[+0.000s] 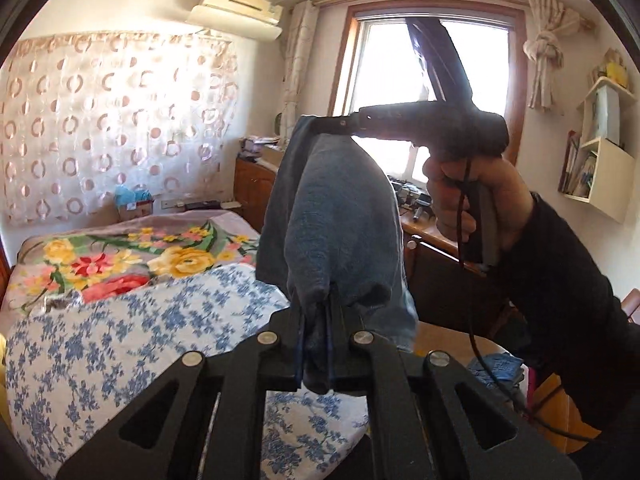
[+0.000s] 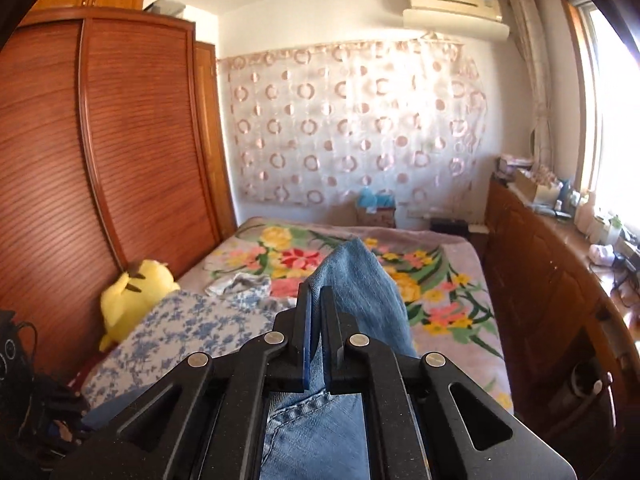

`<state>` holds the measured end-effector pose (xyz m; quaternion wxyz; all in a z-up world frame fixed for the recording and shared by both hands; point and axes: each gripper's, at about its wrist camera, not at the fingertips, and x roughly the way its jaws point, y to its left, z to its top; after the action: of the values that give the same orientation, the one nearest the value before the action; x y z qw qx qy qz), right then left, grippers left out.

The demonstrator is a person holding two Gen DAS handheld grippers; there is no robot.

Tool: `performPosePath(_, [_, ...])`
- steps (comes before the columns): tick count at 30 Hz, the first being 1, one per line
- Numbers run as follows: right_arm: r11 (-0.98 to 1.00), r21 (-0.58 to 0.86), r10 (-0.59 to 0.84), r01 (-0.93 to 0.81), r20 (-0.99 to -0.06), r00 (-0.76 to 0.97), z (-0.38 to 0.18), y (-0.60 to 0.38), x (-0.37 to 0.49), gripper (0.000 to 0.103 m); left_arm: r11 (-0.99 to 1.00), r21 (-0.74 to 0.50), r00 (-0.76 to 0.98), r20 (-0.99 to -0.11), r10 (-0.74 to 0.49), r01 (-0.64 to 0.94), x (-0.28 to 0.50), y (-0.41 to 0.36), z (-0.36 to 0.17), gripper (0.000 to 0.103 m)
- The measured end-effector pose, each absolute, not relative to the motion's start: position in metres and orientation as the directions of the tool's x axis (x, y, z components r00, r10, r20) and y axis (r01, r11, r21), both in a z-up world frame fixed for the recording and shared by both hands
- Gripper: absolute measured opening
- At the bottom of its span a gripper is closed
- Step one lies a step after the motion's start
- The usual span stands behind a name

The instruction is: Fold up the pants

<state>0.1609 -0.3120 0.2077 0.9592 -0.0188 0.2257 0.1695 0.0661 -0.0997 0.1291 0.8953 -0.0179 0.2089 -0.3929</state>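
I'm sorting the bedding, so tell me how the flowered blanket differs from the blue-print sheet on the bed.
The flowered blanket has big yellow, red and pink blooms on grey-pink; the blue-print sheet has small blue sprigs on white. The blanket lies flat at the far end by the curtain; the sheet lies rumpled at the near end, overlapping it. Both are floral.

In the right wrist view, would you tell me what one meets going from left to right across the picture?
Wooden wardrobe → yellow plush toy → right gripper shut on the jeans → wooden cabinet → window.
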Motion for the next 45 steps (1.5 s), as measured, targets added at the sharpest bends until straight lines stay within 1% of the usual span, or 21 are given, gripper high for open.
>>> performPosePath(2, [0.936,0.010,0.315,-0.351,-0.468,0.826,0.196,-0.294,0.175,0.001,0.715,-0.211,0.619,-0.376,-0.689,0.667,0.071,-0.087,0.115,0.003])
performPosePath(4, [0.923,-0.020,0.323,-0.385,-0.504,0.801,0.171,-0.262,0.196,0.000,0.749,-0.236,0.638,-0.405,-0.655,0.619,0.079,-0.063,0.092,0.003])
performPosePath(6, [0.907,0.011,0.360,-0.421,-0.538,0.762,0.147,-0.234,0.216,0.000,0.787,-0.273,0.660,-0.433,-0.614,0.554,0.089,-0.031,0.069,0.003])
performPosePath(10, [0.853,0.099,0.469,-0.512,-0.573,0.671,0.098,-0.154,0.255,0.000,0.857,-0.316,0.698,-0.497,-0.515,0.407,0.107,0.032,0.022,0.003])
performPosePath(15, [0.803,0.138,0.534,-0.580,-0.599,0.597,0.057,-0.058,0.283,0.000,0.895,-0.342,0.706,-0.556,-0.438,0.286,0.118,0.080,-0.027,0.003])
performPosePath(16, [0.797,0.124,0.532,-0.591,-0.608,0.590,0.050,-0.042,0.286,0.000,0.898,-0.344,0.706,-0.561,-0.432,0.275,0.120,0.084,-0.033,0.004])
performPosePath(17, [0.799,0.106,0.520,-0.593,-0.617,0.591,0.046,-0.032,0.287,0.002,0.896,-0.356,0.701,-0.568,-0.432,0.264,0.120,0.089,-0.040,0.004])
performPosePath(19, [0.795,0.112,0.515,-0.596,-0.645,0.565,0.036,-0.020,0.290,0.015,0.902,-0.358,0.691,-0.588,-0.420,0.243,0.121,0.092,-0.054,0.005])
performPosePath(20, [0.795,0.122,0.515,-0.595,-0.654,0.554,0.033,-0.019,0.290,0.026,0.905,-0.354,0.689,-0.597,-0.412,0.235,0.120,0.092,-0.059,0.005])
performPosePath(21, [0.797,0.123,0.512,-0.591,-0.657,0.554,0.031,-0.021,0.288,0.030,0.907,-0.356,0.684,-0.605,-0.406,0.224,0.120,0.093,-0.065,0.006])
performPosePath(24, [0.797,0.101,0.500,-0.595,-0.664,0.557,0.027,-0.036,0.277,0.030,0.910,-0.367,0.673,-0.624,-0.396,0.195,0.123,0.102,-0.077,0.013])
performPosePath(26, [0.802,0.099,0.493,-0.588,-0.666,0.560,0.022,-0.056,0.266,0.032,0.914,-0.358,0.678,-0.625,-0.387,0.192,0.122,0.105,-0.078,0.021])
performPosePath(27, [0.806,0.094,0.487,-0.584,-0.665,0.566,0.019,-0.065,0.262,0.032,0.918,-0.347,0.683,-0.625,-0.378,0.190,0.118,0.107,-0.076,0.028])
performPosePath(28, [0.811,0.083,0.478,-0.579,-0.665,0.575,0.015,-0.077,0.254,0.033,0.924,-0.334,0.691,-0.624,-0.365,0.187,0.116,0.110,-0.075,0.038])
performPosePath(29, [0.816,0.067,0.465,-0.574,-0.665,0.584,0.010,-0.088,0.245,0.033,0.932,-0.315,0.703,-0.622,-0.345,0.179,0.113,0.115,-0.071,0.042])
performPosePath(33, [0.832,0.051,0.432,-0.552,-0.684,0.588,-0.017,-0.124,0.221,0.036,0.949,-0.264,0.732,-0.610,-0.302,0.172,0.103,0.123,-0.055,0.047])
performPosePath(36, [0.850,0.041,0.404,-0.525,-0.689,0.601,-0.039,-0.144,0.206,0.036,0.960,-0.229,0.763,-0.587,-0.270,0.164,0.104,0.122,-0.042,0.048])
performPosePath(38, [0.857,0.058,0.401,-0.512,-0.700,0.592,-0.054,-0.152,0.198,0.037,0.960,-0.220,0.764,-0.586,-0.271,0.172,0.110,0.118,-0.037,0.048])
performPosePath(42, [0.869,0.047,0.374,-0.493,-0.716,0.590,-0.077,-0.161,0.186,0.038,0.959,-0.203,0.761,-0.585,-0.279,0.196,0.119,0.103,-0.035,0.048])
performPosePath(45, [0.875,0.052,0.367,-0.482,-0.722,0.587,-0.090,-0.165,0.181,0.042,0.955,-0.201,0.747,-0.595,-0.295,0.217,0.127,0.090,-0.036,0.048])
